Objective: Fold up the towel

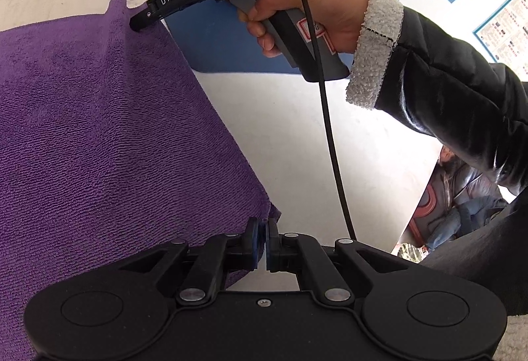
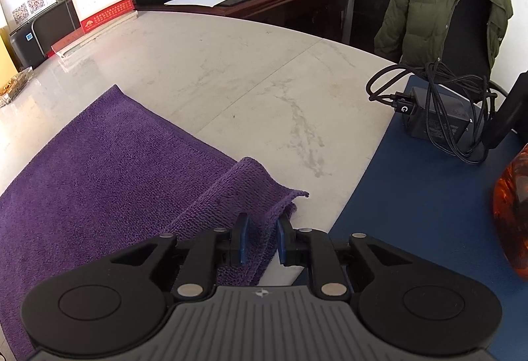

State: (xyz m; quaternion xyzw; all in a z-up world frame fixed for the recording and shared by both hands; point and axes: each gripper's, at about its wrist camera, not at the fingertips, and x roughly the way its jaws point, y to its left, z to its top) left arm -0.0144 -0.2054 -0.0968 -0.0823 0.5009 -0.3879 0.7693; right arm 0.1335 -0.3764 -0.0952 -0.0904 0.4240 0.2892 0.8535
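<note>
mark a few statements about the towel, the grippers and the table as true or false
1. The towel is purple. True.
2. The left gripper stands wide open. False: it is shut at the towel's corner.
3. The right gripper has a raised towel fold between its parted pads. True.
4. A red mat lies on the table. False: the mat is blue.
5. A bundle of black cable rests on the mat. True.

Towel [image 2: 109, 162] flat on table [image 2: 247, 70]; mat [image 2: 412, 212] right of towel; charger [image 2: 435, 116] on mat
</note>
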